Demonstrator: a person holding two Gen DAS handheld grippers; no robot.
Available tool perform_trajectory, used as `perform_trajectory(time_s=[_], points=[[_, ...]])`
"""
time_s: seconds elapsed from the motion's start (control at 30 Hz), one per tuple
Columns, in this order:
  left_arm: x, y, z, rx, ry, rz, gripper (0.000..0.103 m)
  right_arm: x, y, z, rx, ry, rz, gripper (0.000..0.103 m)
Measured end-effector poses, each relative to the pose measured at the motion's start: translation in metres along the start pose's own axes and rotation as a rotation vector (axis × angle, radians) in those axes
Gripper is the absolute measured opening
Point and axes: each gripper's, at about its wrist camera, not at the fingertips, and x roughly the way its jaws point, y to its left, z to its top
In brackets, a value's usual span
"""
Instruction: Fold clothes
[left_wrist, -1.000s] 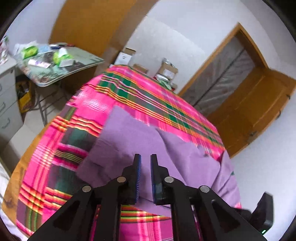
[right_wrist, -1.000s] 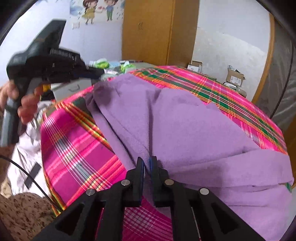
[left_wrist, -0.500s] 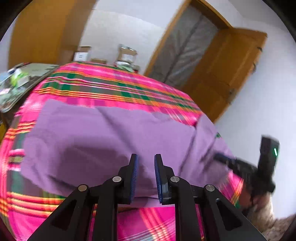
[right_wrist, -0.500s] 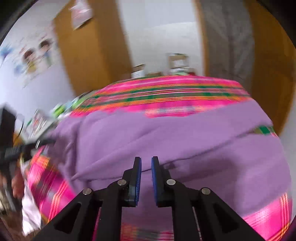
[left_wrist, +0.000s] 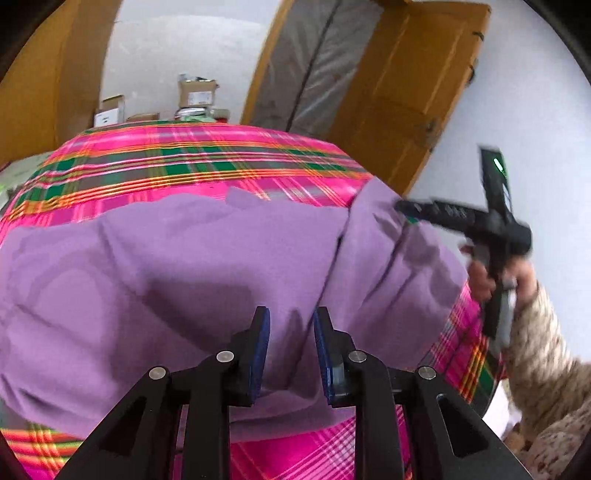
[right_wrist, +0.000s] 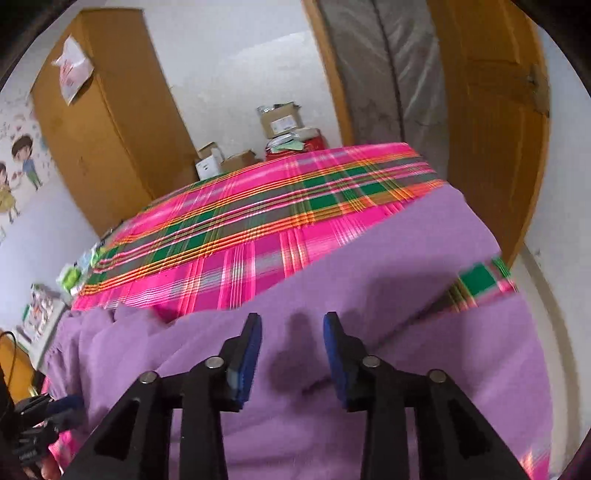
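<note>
A purple garment (left_wrist: 184, 266) lies spread across the near part of a bed covered by a pink and green plaid sheet (left_wrist: 184, 162). My left gripper (left_wrist: 291, 332) hovers over its near edge, open, with only cloth below and nothing between the pads. At the right, a hand holds the right gripper (left_wrist: 461, 218), its tips over the garment's right end. In the right wrist view the right gripper (right_wrist: 291, 332) is over the purple garment (right_wrist: 406, 266). Its jaws are opening and hold nothing. The plaid sheet (right_wrist: 258, 214) stretches beyond. The left gripper (right_wrist: 44, 417) is a blur at the lower left.
A wooden wardrobe (right_wrist: 110, 122) stands at the back left. Cardboard boxes (right_wrist: 280, 122) are stacked past the bed's far end. A wrapped mattress (left_wrist: 317, 62) leans in the doorway beside an open wooden door (left_wrist: 417, 85). A cluttered side table (right_wrist: 48, 306) is left of the bed.
Both views have swung round to face the bed's far end. The right jaws have gone from nearly shut to wide apart. The left jaws have widened a little.
</note>
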Motion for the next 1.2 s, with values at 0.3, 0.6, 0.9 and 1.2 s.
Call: perform_trajectory(time_s=[0.3, 0.6, 0.9, 1.2], points=[[0.025, 0.0, 0.001, -0.006, 0.062, -0.019, 0.025, 0.061, -0.011, 0.041, 0.043, 0.12, -0.126, 0.044], [0.036, -0.002, 0.0, 0.017, 0.089, -0.026, 0.025, 0.099, -0.019, 0.054, 0.061, 0.254, -0.209, 0.043], [0.033, -0.006, 0.001, 0.032, 0.075, -0.016, 0.025, 0.088, -0.033, 0.049, 0.116, 0.232, -0.216, 0.003], [0.034, -0.02, 0.004, 0.076, 0.068, 0.035, 0.033, 0.041, -0.033, 0.039, 0.092, 0.104, -0.229, 0.003]])
